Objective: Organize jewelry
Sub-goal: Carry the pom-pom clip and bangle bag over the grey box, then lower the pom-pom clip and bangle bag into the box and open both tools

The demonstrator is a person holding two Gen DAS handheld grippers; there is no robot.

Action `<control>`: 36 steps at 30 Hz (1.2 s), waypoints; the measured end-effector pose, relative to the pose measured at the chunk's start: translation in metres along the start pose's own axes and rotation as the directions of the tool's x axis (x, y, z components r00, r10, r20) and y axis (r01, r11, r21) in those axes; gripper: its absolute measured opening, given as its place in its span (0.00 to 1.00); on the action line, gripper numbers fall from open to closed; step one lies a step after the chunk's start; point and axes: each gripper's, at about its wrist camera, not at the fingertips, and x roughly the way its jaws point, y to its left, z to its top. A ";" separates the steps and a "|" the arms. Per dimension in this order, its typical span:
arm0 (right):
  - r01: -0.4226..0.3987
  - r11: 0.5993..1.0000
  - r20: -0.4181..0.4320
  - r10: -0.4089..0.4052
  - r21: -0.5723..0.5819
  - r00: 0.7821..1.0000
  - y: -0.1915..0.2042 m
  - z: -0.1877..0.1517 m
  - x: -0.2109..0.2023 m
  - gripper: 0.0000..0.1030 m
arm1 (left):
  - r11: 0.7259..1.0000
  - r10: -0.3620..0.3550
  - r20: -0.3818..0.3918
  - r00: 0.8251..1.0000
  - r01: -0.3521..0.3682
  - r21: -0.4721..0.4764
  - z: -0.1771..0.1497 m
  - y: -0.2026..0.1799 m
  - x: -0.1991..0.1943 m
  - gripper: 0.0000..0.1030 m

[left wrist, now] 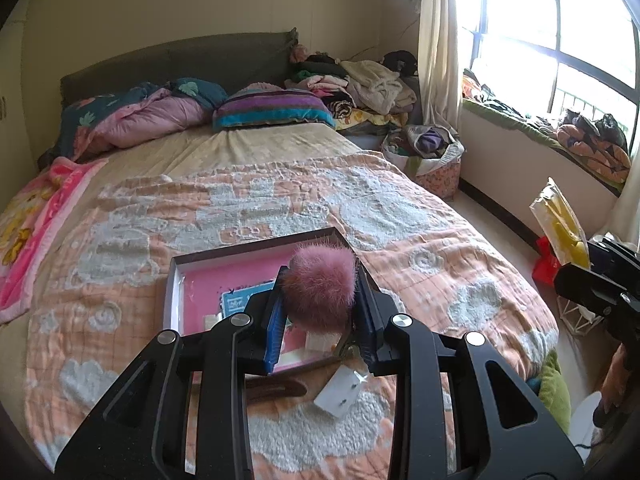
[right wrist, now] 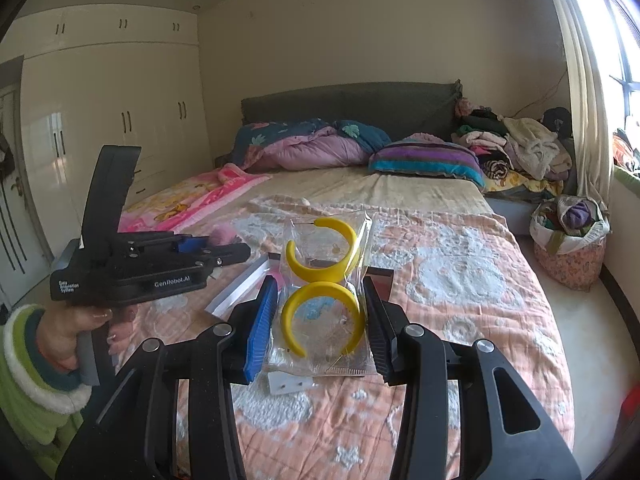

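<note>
My left gripper [left wrist: 320, 312] is shut on a fluffy pink pompom [left wrist: 320, 284] and holds it above a shallow open box [left wrist: 176, 280] with a pink lining that lies on the bed. The box holds a blue card [left wrist: 244, 300] and small pale items. My right gripper [right wrist: 320, 320] is shut on a clear plastic bag [right wrist: 324, 292] with two yellow hoop earrings [right wrist: 322, 252], held above the bed near the box [right wrist: 236, 286]. The bag also shows at the right in the left wrist view [left wrist: 560, 220]. A white earring card [left wrist: 340, 390] and a brown hair clip [left wrist: 276, 390] lie on the blanket in front of the box.
The bed has an orange and white blanket [left wrist: 280, 200], pillows and a folded quilt [left wrist: 140, 120] at the head. Piled clothes [left wrist: 352, 88] and a full bag [left wrist: 432, 160] stand by the window. A wardrobe [right wrist: 112, 120] is on the left.
</note>
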 end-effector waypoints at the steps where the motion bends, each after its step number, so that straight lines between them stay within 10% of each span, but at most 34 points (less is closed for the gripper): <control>1: 0.002 1.000 -0.005 -0.002 0.000 1.000 -0.001 0.002 0.006 0.40 | 1.000 -0.004 -0.001 1.000 0.004 -0.004 0.001 0.001 0.004 0.22; 36: 0.025 0.996 -0.322 0.003 0.082 0.947 -0.035 -0.057 0.213 0.42 | 0.997 -0.001 -0.225 0.974 -0.015 -0.070 -0.037 0.048 0.145 0.22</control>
